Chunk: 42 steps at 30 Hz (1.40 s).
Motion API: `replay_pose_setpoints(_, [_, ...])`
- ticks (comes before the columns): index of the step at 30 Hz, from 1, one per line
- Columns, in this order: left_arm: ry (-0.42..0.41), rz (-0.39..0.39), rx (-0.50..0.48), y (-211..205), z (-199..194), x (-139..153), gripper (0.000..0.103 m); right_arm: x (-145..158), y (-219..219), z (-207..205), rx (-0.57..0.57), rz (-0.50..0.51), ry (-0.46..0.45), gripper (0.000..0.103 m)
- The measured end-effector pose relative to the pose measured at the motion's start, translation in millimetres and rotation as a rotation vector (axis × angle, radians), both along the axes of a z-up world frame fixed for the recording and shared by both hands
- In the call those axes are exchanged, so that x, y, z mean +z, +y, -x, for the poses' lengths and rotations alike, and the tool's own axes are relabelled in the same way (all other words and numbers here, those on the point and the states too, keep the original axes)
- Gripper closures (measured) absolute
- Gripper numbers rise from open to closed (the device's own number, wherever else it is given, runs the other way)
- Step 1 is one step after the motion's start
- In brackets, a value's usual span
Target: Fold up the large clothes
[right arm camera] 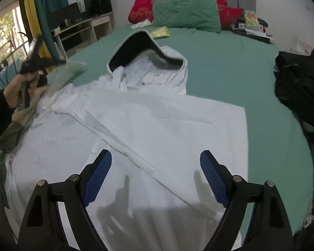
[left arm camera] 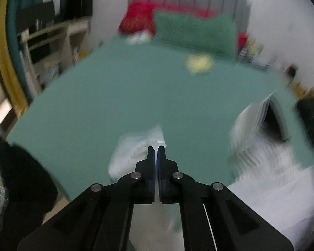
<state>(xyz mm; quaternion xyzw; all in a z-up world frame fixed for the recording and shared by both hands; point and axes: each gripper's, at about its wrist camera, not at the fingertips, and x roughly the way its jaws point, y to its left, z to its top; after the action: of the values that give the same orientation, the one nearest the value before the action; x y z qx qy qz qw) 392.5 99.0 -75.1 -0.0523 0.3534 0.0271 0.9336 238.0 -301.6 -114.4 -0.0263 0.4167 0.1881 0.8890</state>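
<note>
A white hoodie (right arm camera: 167,125) lies spread on the green bed sheet (right arm camera: 230,67), its dark-lined hood (right arm camera: 136,48) towards the pillows. One sleeve (right arm camera: 119,142) lies folded diagonally across the body. My right gripper (right arm camera: 156,153) hovers open over the hoodie's lower body, with nothing between its blue pads (right arm camera: 98,175). My left gripper (left arm camera: 156,149) is shut on a bunch of white cloth, the hoodie's other sleeve (left arm camera: 136,152), lifted off the bed. In the right wrist view a hand holds the left gripper (right arm camera: 34,62) at the far left, blurred. The rest of the hoodie (left arm camera: 265,167) shows blurred at the right.
A green pillow (right arm camera: 184,14) and a red one (right arm camera: 142,10) lie at the headboard, with a yellow packet (right arm camera: 161,32) in front. Black clothing (right arm camera: 299,83) is heaped at the bed's right edge. A desk with shelves (right arm camera: 83,29) and curtains (right arm camera: 46,10) stand left.
</note>
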Motion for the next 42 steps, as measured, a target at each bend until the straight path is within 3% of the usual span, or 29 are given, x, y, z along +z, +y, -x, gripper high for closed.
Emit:
replay_pose_setpoints(4, [-0.162, -0.005, -0.144, -73, 35, 75, 0.100, 19, -14, 10, -0.032, -0.058, -0.040, 0.017])
replay_pose_setpoints(8, [-0.209, 0.038, -0.311, -162, 63, 106, 0.100, 26, -38, 18, -0.083, -0.131, -0.038, 0.017])
replay_pose_setpoints(11, [-0.138, 0.059, -0.436, -219, 71, 94, 0.098, 29, -59, 24, -0.124, -0.151, -0.052, 0.017])
replay_pose_setpoints(13, [-0.030, 0.100, -0.532, -255, 79, 69, 0.085, 27, -75, 27, -0.167, -0.156, -0.042, 0.017])
replay_pose_setpoints(14, [0.032, 0.128, -0.594, -270, 88, 53, 0.062, 26, -83, 27, -0.184, -0.156, -0.039, 0.017])
replay_pose_setpoints(15, [0.072, 0.146, -0.630, -277, 91, 41, 0.045, 23, -90, 28, -0.206, -0.148, -0.034, 0.017])
replay_pose_setpoints(18, [0.159, 0.125, -0.698, -274, 116, 9, 0.044, 13, -109, 22, -0.243, -0.164, -0.002, 0.017])
replay_pose_setpoints(22, [0.206, 0.059, -0.576, -223, 120, -13, 0.044, 1, -114, -11, -0.199, -0.273, 0.053, 0.017])
replay_pose_setpoints(26, [0.223, 0.024, -0.336, -133, 111, -25, 0.044, -9, -80, -66, -0.074, -0.214, 0.103, 0.020])
replay_pose_setpoints(31, [0.254, -0.012, -0.154, -51, 94, -54, 0.044, -40, -48, -125, -0.038, -0.176, 0.174, 0.027])
replay_pose_setpoints(32, [0.271, -0.015, -0.136, -41, 90, -62, 0.044, -47, -43, -130, -0.030, -0.153, 0.189, 0.041])
replay_pose_setpoints(33, [0.286, -0.009, -0.127, -37, 89, -67, 0.044, -52, -38, -131, -0.028, -0.133, 0.204, 0.066])
replay_pose_setpoints(35, [0.312, -0.002, -0.111, -32, 85, -79, 0.044, -53, -31, -128, -0.018, -0.083, 0.181, 0.095])
replay_pose_setpoints(39, [0.346, -0.035, -0.083, -34, 85, -98, 0.044, -27, -38, -99, -0.033, 0.030, 0.083, 0.097])
replay_pose_setpoints(42, [0.328, -0.052, -0.078, -37, 80, -99, 0.044, -3, -59, -76, -0.077, 0.043, 0.062, 0.097])
